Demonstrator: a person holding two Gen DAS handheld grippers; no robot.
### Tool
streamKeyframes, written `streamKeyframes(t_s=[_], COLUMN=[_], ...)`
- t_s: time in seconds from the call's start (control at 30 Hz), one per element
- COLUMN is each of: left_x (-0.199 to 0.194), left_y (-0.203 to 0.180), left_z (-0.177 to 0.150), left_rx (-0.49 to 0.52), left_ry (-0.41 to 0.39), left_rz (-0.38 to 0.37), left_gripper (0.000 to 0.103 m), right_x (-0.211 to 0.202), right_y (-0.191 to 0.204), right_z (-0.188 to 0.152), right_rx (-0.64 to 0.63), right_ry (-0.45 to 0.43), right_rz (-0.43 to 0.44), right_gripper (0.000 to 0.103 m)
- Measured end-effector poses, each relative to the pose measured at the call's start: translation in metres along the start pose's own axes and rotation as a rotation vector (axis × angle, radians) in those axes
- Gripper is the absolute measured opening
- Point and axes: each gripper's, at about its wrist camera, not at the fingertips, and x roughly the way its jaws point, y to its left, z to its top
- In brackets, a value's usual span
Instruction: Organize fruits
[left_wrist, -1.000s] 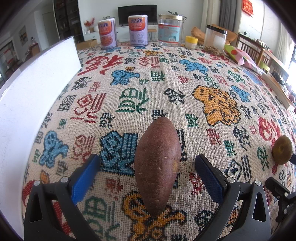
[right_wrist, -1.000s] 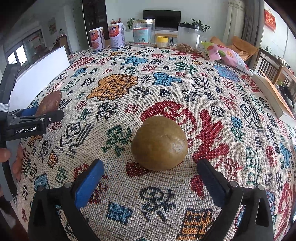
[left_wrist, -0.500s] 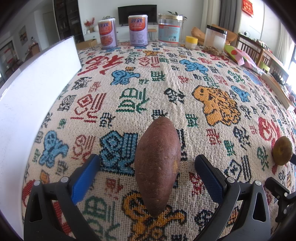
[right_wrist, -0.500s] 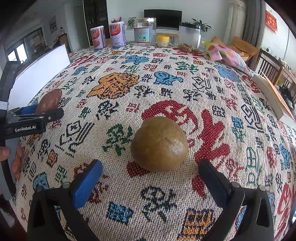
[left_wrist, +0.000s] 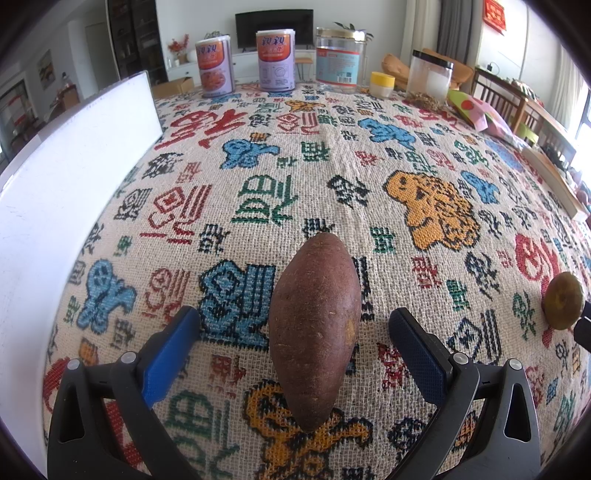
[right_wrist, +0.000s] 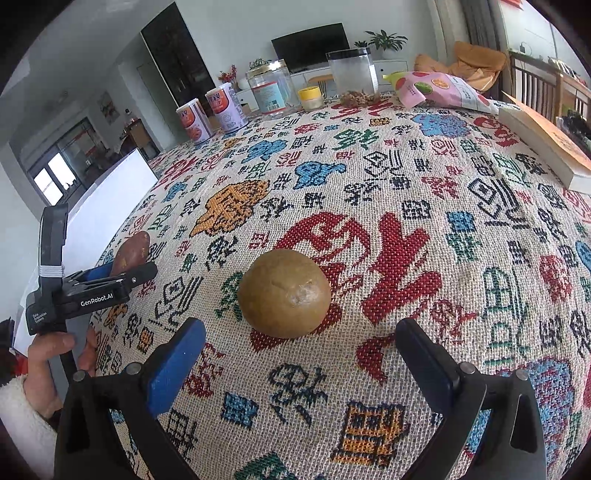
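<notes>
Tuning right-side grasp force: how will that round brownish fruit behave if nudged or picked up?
The round brownish fruit looks near-spherical, so it would probably roll if nudged. Its skin looks smooth and firm, so it may slip. The woven tablecloth should slow rolling.

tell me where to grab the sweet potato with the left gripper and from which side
Grip the sweet potato across its thick middle, coming down from above and the near end. It lies flat on the tablecloth pointing straight away between the open left gripper fingers, so the pads would likely close squarely on its long sides; the tapered tips look prone to slipping.
</notes>
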Motion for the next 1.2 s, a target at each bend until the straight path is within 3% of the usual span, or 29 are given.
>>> streamKeyframes(t_s=[0.07, 0.2, 0.27, 0.33, 0.47, 0.53, 0.6, 0.67, 0.87, 1.03, 1.1, 1.13, 1.2], left_x=[0.000, 0.000, 0.000, 0.000, 0.000, 0.000, 0.000, 0.000, 0.000, 0.001, 0.000, 0.000, -0.004], left_y=[0.000, 0.000, 0.000, 0.000, 0.000, 0.000, 0.000, 0.000, 0.000, 0.000, -0.001, -0.001, -0.002], left_z=[0.000, 0.000, 0.000, 0.000, 0.000, 0.000, 0.000, 0.000, 0.000, 0.000, -0.001, -0.001, -0.003], left_rx=[0.000, 0.000, 0.000, 0.000, 0.000, 0.000, 0.000, 0.000, -0.001, -0.003, -0.006, -0.005, 0.015], left_ry=[0.000, 0.000, 0.000, 0.000, 0.000, 0.000, 0.000, 0.000, 0.000, 0.000, -0.001, -0.002, -0.003], left_rz=[0.000, 0.000, 0.000, 0.000, 0.000, 0.000, 0.000, 0.000, -0.001, -0.008, -0.016, -0.026, -0.078], left_gripper=[0.103, 0.103, 0.103, 0.103, 0.103, 0.103, 0.103, 0.103, 0.103, 0.102, 0.102, 0.102, 0.102], right_x=[-0.004, 0.000, 0.009, 0.007, 0.001, 0.015, 0.032, 0.035, 0.021, 0.001, -0.009, -0.014, -0.018], right_y=[-0.004, -0.003, -0.001, 0.015, 0.077, 0.106, 0.121, 0.129, 0.129, 0.105, 0.089, 0.080, 0.066], right_z=[0.002, 0.011, 0.018, 0.021, 0.012, -0.003, -0.017, -0.023, -0.013, 0.000, 0.003, 0.003, 0.001], right_rx=[0.020, 0.065, 0.068, -0.012, -0.393, -0.599, -0.699, -0.723, -0.621, -0.409, -0.335, -0.307, -0.282], right_ry=[-0.022, -0.057, -0.031, -0.042, -0.108, -0.095, -0.055, -0.081, -0.109, -0.111, -0.106, -0.096, -0.070], right_rz=[0.022, 0.079, 0.078, 0.015, -0.197, -0.310, -0.337, -0.345, -0.173, 0.057, 0.118, 0.144, 0.154], right_gripper=[0.088, 0.077, 0.049, 0.049, 0.049, 0.049, 0.051, 0.055, 0.060, 0.063, 0.069, 0.078, 0.087])
